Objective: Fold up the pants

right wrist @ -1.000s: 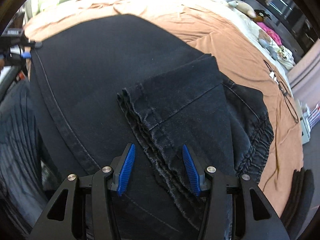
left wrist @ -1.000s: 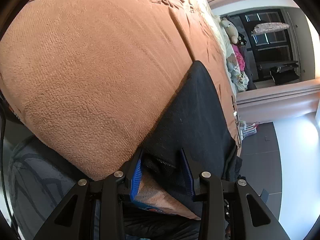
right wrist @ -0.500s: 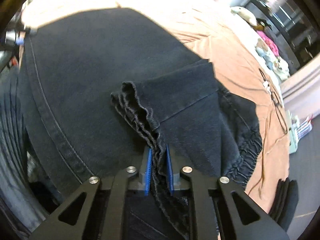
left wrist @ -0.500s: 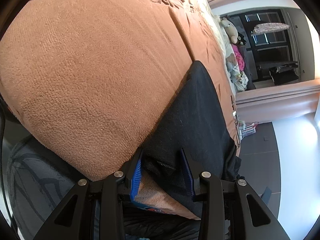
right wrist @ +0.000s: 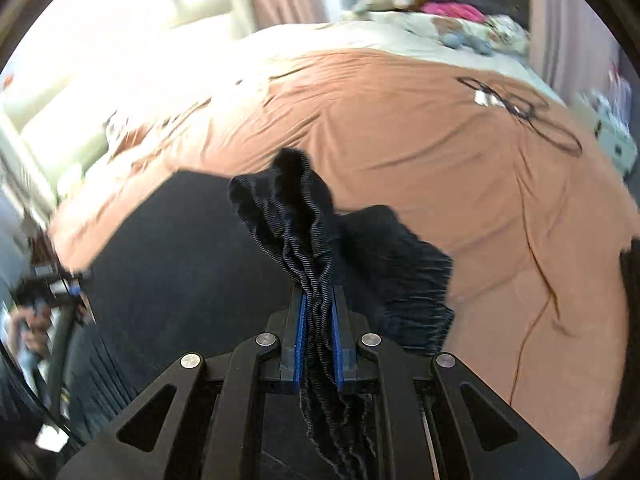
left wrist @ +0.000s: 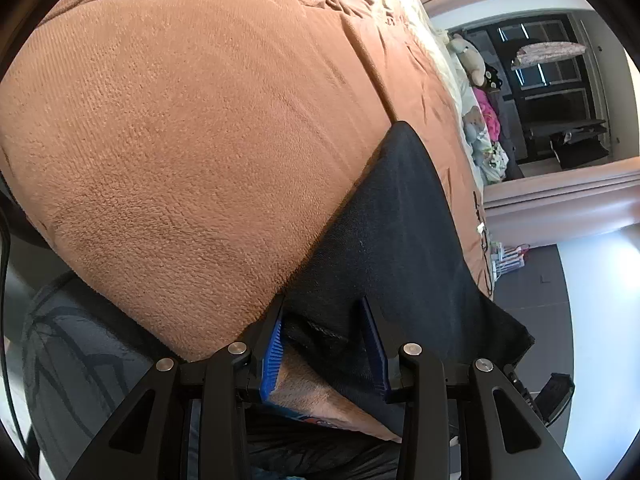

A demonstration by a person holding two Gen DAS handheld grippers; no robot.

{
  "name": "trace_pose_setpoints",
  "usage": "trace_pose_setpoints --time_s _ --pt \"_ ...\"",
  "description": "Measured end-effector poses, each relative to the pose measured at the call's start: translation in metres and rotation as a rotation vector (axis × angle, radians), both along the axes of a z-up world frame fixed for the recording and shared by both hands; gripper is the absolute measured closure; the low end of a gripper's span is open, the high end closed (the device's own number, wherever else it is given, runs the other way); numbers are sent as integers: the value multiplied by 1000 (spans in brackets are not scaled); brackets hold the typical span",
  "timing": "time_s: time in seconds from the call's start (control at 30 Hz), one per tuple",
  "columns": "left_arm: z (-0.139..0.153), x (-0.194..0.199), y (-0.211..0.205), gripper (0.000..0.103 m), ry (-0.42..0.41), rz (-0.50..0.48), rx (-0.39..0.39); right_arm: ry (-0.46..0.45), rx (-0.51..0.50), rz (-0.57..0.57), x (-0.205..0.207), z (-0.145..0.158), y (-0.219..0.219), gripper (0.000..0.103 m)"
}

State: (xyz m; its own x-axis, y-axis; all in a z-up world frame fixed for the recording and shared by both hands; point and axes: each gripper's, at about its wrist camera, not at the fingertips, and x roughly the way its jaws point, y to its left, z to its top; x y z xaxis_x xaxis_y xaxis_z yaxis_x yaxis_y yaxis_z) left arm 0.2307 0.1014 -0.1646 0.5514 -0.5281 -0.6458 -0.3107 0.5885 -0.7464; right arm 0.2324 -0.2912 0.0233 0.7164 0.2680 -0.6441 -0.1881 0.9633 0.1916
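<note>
Black denim pants (right wrist: 180,248) lie on a brown blanket (right wrist: 440,152) on the bed. My right gripper (right wrist: 318,300) is shut on the bunched hem of the pant legs (right wrist: 296,216) and holds it lifted above the rest of the pants. The elastic waistband (right wrist: 420,280) lies to the right. In the left wrist view the pants (left wrist: 400,232) run from my left gripper (left wrist: 326,316) toward the far right. The left gripper is open, its fingers astride the near corner of the pants at the bed edge.
A black cable (right wrist: 532,128) lies on the blanket at the far right. Stuffed toys (left wrist: 476,64) and clothes sit at the bed's far end. A dark rug (left wrist: 80,360) lies below the bed edge. Grey floor (left wrist: 532,304) shows to the right.
My right gripper closed on the pant hem and lifted it up, away from the bed. The left gripper has stayed open at the pants corner.
</note>
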Motion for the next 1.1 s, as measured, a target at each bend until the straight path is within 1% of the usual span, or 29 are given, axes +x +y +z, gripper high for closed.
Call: trace_pose_setpoints --time_s 0.13,0.37,0.43,0.53,0.6,0.63,0.67,0.7,0.73,0.83,0.87,0.9,0.93,0.97,1.1 --pt "0 3 -1 64 6 2 8 15 109 -49 -8 -12 -28 95" --pt "0 7 -2 64 9 2 11 74 311 -119 13 -42 -80 96" --pt "0 7 -2 64 11 2 13 88 377 -127 16 -53 -93 96" --pt "-1 8 -2 64 15 -2 20 114 502 -113 20 -66 -109 93" --pt "-2 8 -2 64 16 -1 19 124 555 -88 20 -71 -118 88" --pt "-1 8 -2 64 15 0 18 130 564 -80 20 -73 -120 77" --pt "-2 8 -3 64 14 0 18 136 570 -76 22 -75 -123 60" --pt "-2 9 -3 64 13 0 17 143 570 -77 23 -78 -125 52" --pt "-2 8 -2 64 12 0 17 142 567 -75 23 -80 -126 46" --pt "-4 7 -2 64 8 0 12 144 538 -66 29 -85 -130 46" --pt "-4 6 -2 64 8 0 11 151 526 -68 31 -87 -131 48" --pt "-4 6 -2 64 7 -1 11 155 517 -74 32 -86 -131 55" --pt "-4 5 -1 64 7 -1 10 164 505 -74 34 -85 -129 82" --pt "-5 5 -1 64 7 -1 7 178 491 -77 35 -84 -128 97" --pt "-5 2 1 64 6 -4 9 173 444 -112 34 -71 -125 98"
